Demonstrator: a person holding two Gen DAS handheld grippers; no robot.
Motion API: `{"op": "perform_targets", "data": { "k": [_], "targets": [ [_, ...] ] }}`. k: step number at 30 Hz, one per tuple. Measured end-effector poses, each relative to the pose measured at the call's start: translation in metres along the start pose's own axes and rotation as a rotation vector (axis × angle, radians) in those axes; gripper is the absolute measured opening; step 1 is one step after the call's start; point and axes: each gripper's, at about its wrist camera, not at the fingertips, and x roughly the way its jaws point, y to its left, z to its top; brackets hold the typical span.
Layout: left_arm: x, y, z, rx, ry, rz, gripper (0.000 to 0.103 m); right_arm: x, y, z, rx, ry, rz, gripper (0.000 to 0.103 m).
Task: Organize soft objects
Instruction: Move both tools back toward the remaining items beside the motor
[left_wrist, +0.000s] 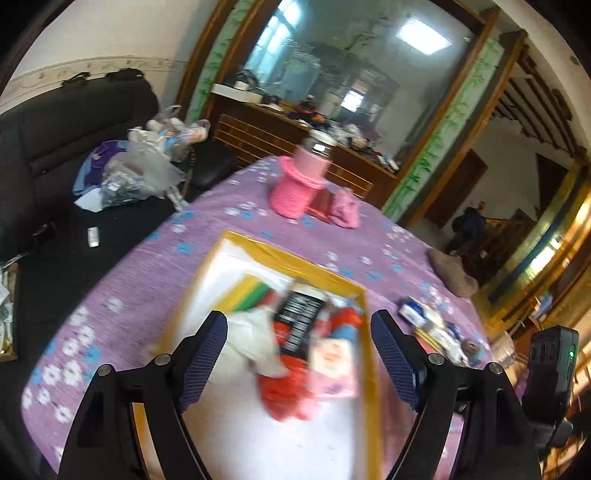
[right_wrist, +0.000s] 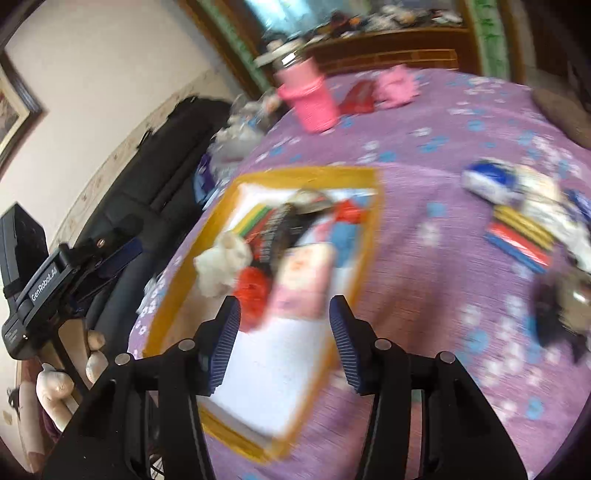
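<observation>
**Purple Flowered Tablecloth: Both Grippers Empty Above the Box**

Purple flowered tablecloth (right_wrist: 424, 258) covers the table; a yellow-rimmed box (right_wrist: 373, 229) with a white floor sits on it. Both views are motion-blurred.

**Tool state.** Left gripper (left_wrist: 299, 350) and right gripper (right_wrist: 284, 339) both stand with jaws spread wide, nothing between them.

**Task items.** Inside the box: a white plush (right_wrist: 218, 266), a red knit piece (right_wrist: 251, 291), a pink packet (right_wrist: 306, 280) and a dark pouch (left_wrist: 299, 321) — crowded toward the far end. Outside, well apart to the right: a striped cloth (right_wrist: 517, 236) and a blue-and-white bundle (right_wrist: 487, 181).

**Hazards.**
- Blur suggests fast motion — a grasp could land off-target.
- Soft pieces overlap; closing on one may drag a neighbour out.
- The loose tablecloth may bunch if a finger catches it.
</observation>
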Motion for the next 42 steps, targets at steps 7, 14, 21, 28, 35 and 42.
{"op": "perform_targets", "data": {
  "k": [7,14,21,28,35,42],
  "targets": [
    [0.010,-0.069,-0.033,0.097,0.086,-0.129,0.081,-0.082,-0.099,-0.011,0.171,-0.139,-0.125,0.049],
    [0.039,-0.110,-0.051,0.171,0.196,-0.171,0.082,-0.122,-0.175,-0.007,0.322,-0.179,-0.174,0.048],
    [0.050,-0.121,-0.050,0.188,0.236,-0.176,0.082,-0.099,-0.192,0.036,0.303,-0.094,-0.165,0.048],
    [0.071,-0.119,-0.045,0.165,0.245,-0.165,0.082,-0.039,-0.215,0.087,0.243,0.061,-0.262,0.048],
    [0.090,-0.105,-0.046,0.140,0.246,-0.149,0.082,0.015,-0.241,0.110,0.239,0.220,-0.330,0.051],
    [0.101,-0.103,-0.048,0.116,0.266,-0.157,0.082,0.036,-0.187,0.097,0.111,0.460,-0.079,0.051]
  ]
}}
